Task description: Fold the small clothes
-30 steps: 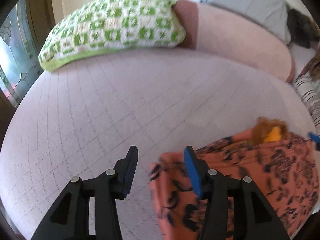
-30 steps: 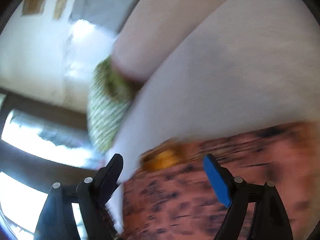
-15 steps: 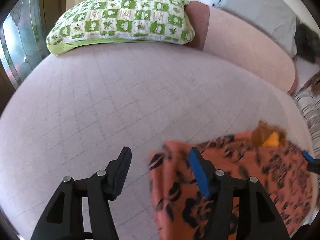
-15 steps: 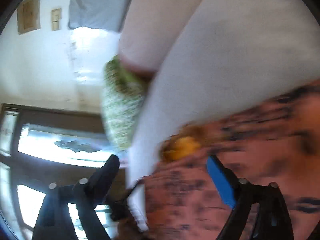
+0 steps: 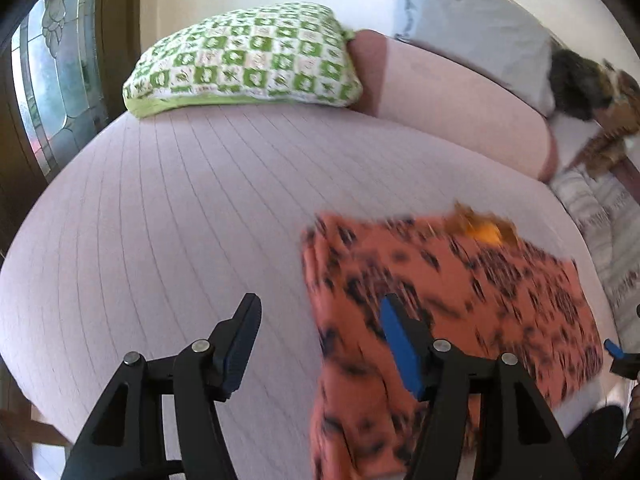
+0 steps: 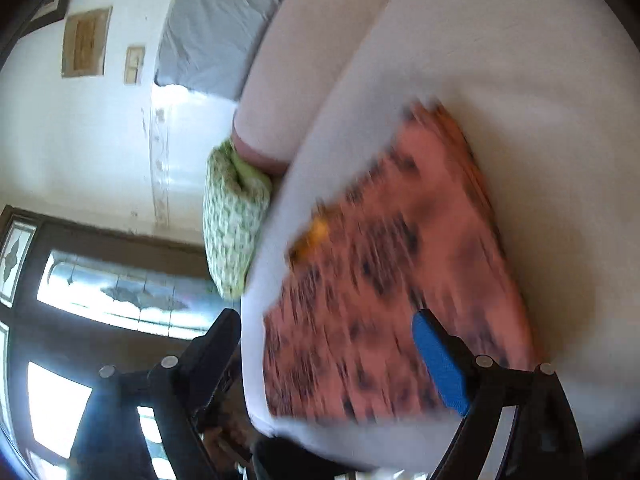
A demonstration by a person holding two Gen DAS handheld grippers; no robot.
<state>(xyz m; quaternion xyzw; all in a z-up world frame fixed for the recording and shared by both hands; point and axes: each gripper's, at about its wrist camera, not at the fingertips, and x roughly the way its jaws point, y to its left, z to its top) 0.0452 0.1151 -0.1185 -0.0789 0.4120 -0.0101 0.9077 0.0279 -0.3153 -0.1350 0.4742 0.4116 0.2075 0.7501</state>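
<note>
A folded orange garment with dark print lies on the pale pink sofa seat, near its front right edge, with a yellow tag at its far side. It also shows, blurred, in the right wrist view. My left gripper is open and empty, above the garment's left edge. My right gripper is open and empty, tilted, over the garment's near end; one of its fingertips shows at the right edge of the left wrist view.
A green and white checked pillow lies at the back left of the seat. The pink backrest carries a grey cloth. Striped fabric lies to the right. A glass-paned door stands left.
Both grippers have pulled back and up from the garment, staying open. The right wrist view has rolled and drawn away, so more of the folded garment shows.
</note>
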